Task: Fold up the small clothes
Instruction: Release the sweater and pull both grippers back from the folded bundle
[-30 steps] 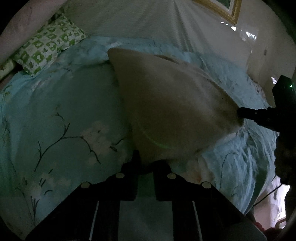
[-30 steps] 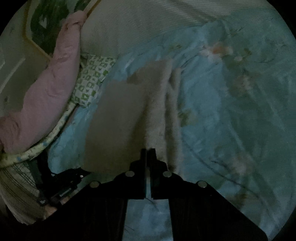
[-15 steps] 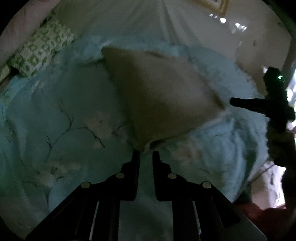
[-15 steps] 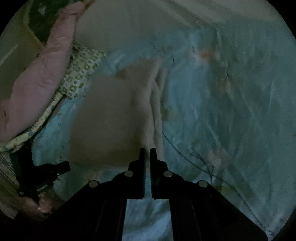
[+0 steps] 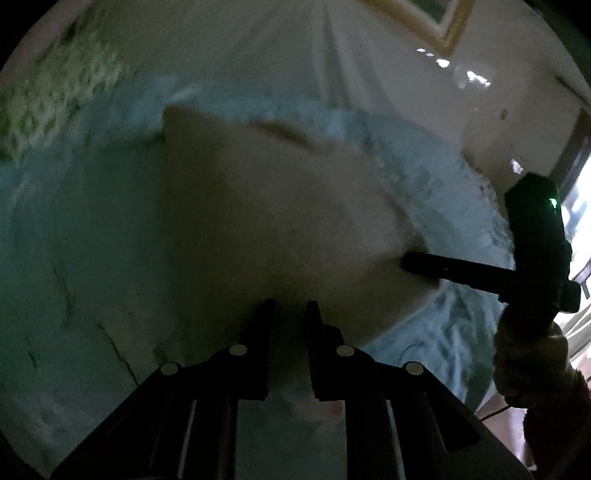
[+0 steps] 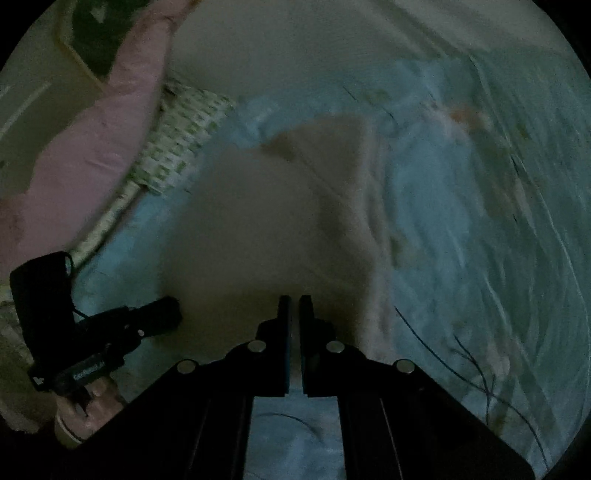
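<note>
A beige cloth (image 5: 258,206) lies spread over the blue floral bedspread (image 5: 74,258), with its near edge lifted. My left gripper (image 5: 290,306) is shut on the near left corner, and cloth fills the narrow gap between its fingers. My right gripper (image 6: 295,299) is shut on the near right part of the same beige cloth (image 6: 258,229). In the left wrist view the right gripper (image 5: 406,264) comes in from the right and bites the cloth's edge. In the right wrist view the left gripper (image 6: 166,310) meets the cloth's left edge. The picture is dark and blurred.
A green-and-white pillow (image 6: 181,144) and a pink quilt (image 6: 92,147) lie at the head of the bed. Behind them rise a pale headboard sheet (image 5: 295,55) and a framed picture (image 5: 443,22). The bedspread (image 6: 480,240) spreads wide on the right. A hand (image 6: 92,406) holds the left gripper.
After drawing back, both grippers have moved forward with the cloth's near edge. The cloth now fills much more of both views, and the grippers stand closer together.
</note>
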